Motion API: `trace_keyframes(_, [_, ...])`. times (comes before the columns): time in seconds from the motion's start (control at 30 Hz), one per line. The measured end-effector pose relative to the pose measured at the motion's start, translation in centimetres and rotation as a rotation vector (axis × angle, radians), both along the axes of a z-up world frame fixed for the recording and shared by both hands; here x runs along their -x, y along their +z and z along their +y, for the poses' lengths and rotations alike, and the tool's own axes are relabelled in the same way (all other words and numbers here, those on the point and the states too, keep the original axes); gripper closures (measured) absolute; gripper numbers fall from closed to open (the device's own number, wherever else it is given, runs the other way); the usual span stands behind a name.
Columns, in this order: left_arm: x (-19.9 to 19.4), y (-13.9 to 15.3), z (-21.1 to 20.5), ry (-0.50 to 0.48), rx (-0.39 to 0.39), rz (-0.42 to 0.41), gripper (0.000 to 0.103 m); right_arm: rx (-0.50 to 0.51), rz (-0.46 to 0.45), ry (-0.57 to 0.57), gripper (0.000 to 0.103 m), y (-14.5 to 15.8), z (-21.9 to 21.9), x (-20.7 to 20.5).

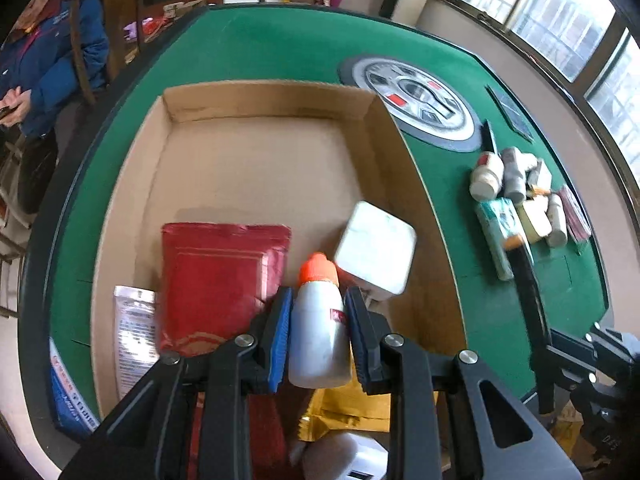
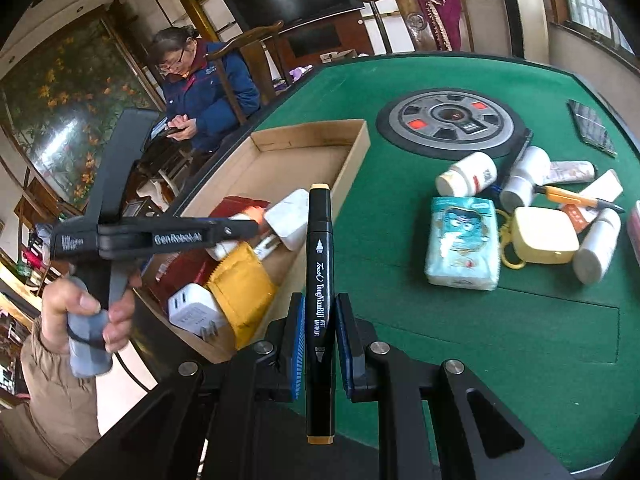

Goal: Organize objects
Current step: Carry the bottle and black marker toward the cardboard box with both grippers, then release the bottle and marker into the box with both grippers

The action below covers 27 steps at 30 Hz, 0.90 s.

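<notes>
My left gripper [image 1: 319, 296] is shut on a white bottle with an orange cap [image 1: 318, 332] and holds it upright over the cardboard box [image 1: 272, 100]. In the box lie a red pouch [image 1: 216, 280], a white block [image 1: 376, 248], a printed sachet [image 1: 134, 332] and a yellow pouch [image 2: 240, 284]. My right gripper [image 2: 320, 300] is shut on a black art marker with tan caps [image 2: 319, 240], just right of the box wall [image 2: 352, 160] and above the green table [image 2: 520, 340]. A hand holds the left gripper [image 2: 248, 229] over the box.
Loose items are piled on the table's right side: a tissue pack [image 2: 464, 240], white bottles [image 2: 468, 180], a yellow case [image 2: 544, 234] and an orange pen [image 2: 568, 196]. A round console [image 2: 448, 124] sits mid-table. A person in a blue jacket [image 2: 212, 92] sits beyond the box.
</notes>
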<state>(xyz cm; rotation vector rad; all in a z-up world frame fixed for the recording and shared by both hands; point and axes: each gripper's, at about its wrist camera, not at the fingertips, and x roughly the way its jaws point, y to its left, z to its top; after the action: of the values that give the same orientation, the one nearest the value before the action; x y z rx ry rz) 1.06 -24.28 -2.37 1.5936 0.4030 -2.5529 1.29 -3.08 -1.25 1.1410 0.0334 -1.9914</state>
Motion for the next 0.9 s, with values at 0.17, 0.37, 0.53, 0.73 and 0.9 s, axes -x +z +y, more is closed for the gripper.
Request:
trace_keyframes(0.17, [-0.2,-0.8,0.0,-0.003,-0.026,-0.001,0.077,0.024,-0.044,-0.003,0.087,-0.1,-1.8,0.5])
trace_keyframes(0.37, [-0.7,-0.2,0.4,-0.014,0.008,0.023,0.077,0.07,-0.138,-0.034,0.087,-0.9,-3.6,1.9])
trace_keyframes(0.53, [-0.7,-0.7,0.2,-0.028,-0.003,0.031,0.077,0.055,-0.144,-0.055,0.087,-1.4,-5.6,2.0])
trace_keyframes(0.73, [-0.4,-0.9,0.0,-0.051,0.008,0.043,0.075,0.045,-0.181,-0.103,0.087,-2.3,-6.9,2.8])
trace_keyframes(0.9, [-0.3,-1.1,0.3,-0.077,0.023,0.045,0.075,0.033,-0.196,-0.118,0.087,-3.1,-7.6,2.9])
